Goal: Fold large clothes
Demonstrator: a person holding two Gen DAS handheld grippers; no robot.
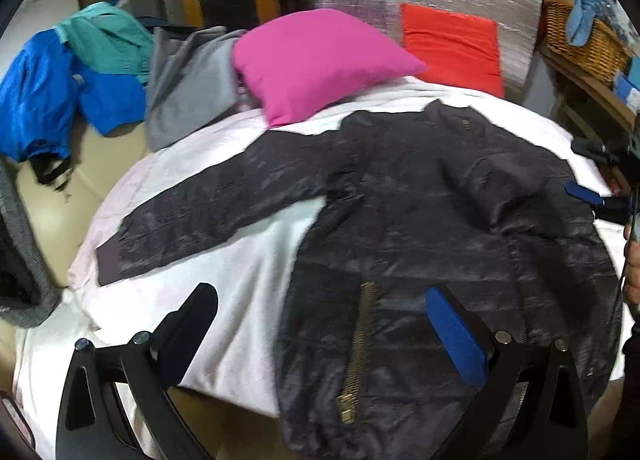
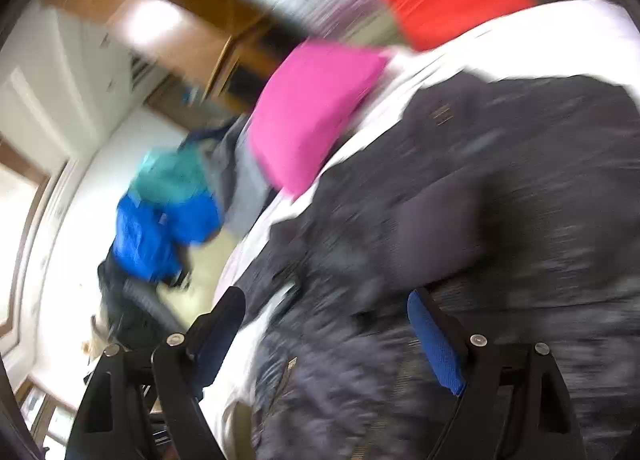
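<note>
While both grippers hang released, the jacket point(image 1: 420, 220) lies flat on the sheet point(image 1: 240, 300).
Left gripper point(image 1: 320, 324) and right gripper point(image 2: 326, 330) hold nothing; one sleeve point(image 1: 504, 188) seems folded in, so next grip the outstretched sleeve point(image 1: 208, 212) below the pink pillow point(image 1: 316, 60).

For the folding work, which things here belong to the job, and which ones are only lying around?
Belong to the job:
- dark jacket, spread flat on the white sheet
- left gripper, open above it
- right gripper, open

Only lying around:
- pink pillow
- red cushion
- blue garment
- teal garment
- grey garment
- wicker basket
</note>
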